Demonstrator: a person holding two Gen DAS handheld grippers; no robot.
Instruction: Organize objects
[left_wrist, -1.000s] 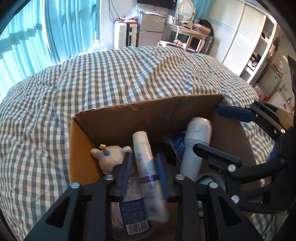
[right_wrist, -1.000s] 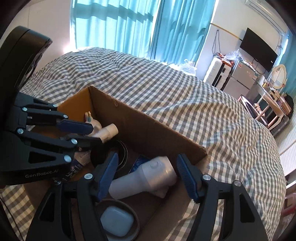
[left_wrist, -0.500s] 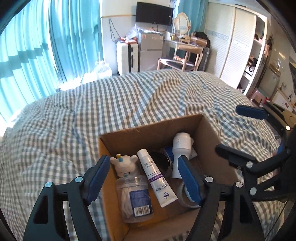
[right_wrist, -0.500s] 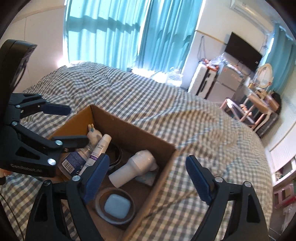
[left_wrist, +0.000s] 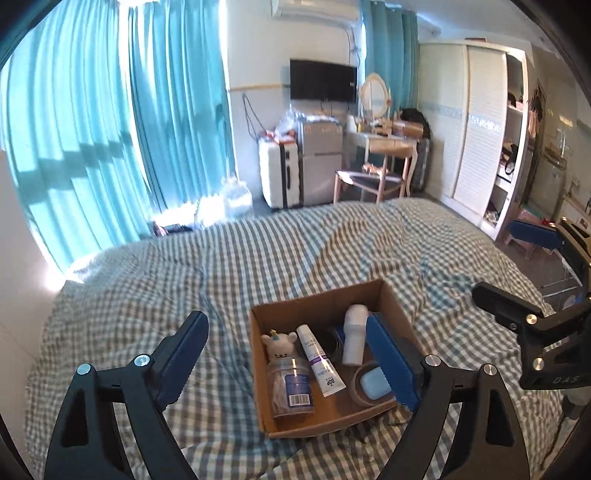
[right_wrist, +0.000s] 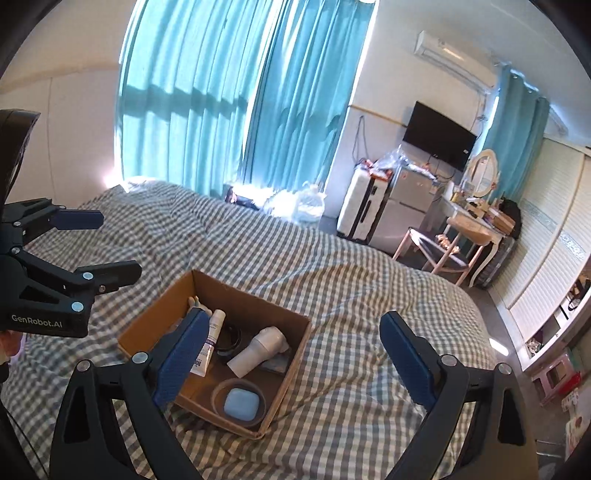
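Observation:
An open cardboard box (left_wrist: 317, 300) (right_wrist: 258, 302) sits on the checked bed. In it lie a white toy animal (left_wrist: 279, 344), a clear jar with a barcode label (left_wrist: 291, 387), a white tube (left_wrist: 319, 360) (right_wrist: 208, 347), a white bottle (left_wrist: 354, 334) (right_wrist: 258, 350) and a light blue case in a round dish (left_wrist: 373, 382) (right_wrist: 240, 403). My left gripper (left_wrist: 291, 358) is open and empty, held well above the box. My right gripper (right_wrist: 295, 354) is open and empty, above the box too; it also shows at the right of the left wrist view (left_wrist: 517, 273).
The checked duvet (left_wrist: 221, 266) spreads around the box. Beyond the bed's far edge are teal curtains (left_wrist: 110, 129), a white suitcase (left_wrist: 279, 173), a small fridge (left_wrist: 321, 158), a dressing table with chair (left_wrist: 384, 162) and a wardrobe (left_wrist: 480, 147).
My left gripper let go of the white tube, which now lies in the box. Both grippers opened wider and pulled up and back from the box.

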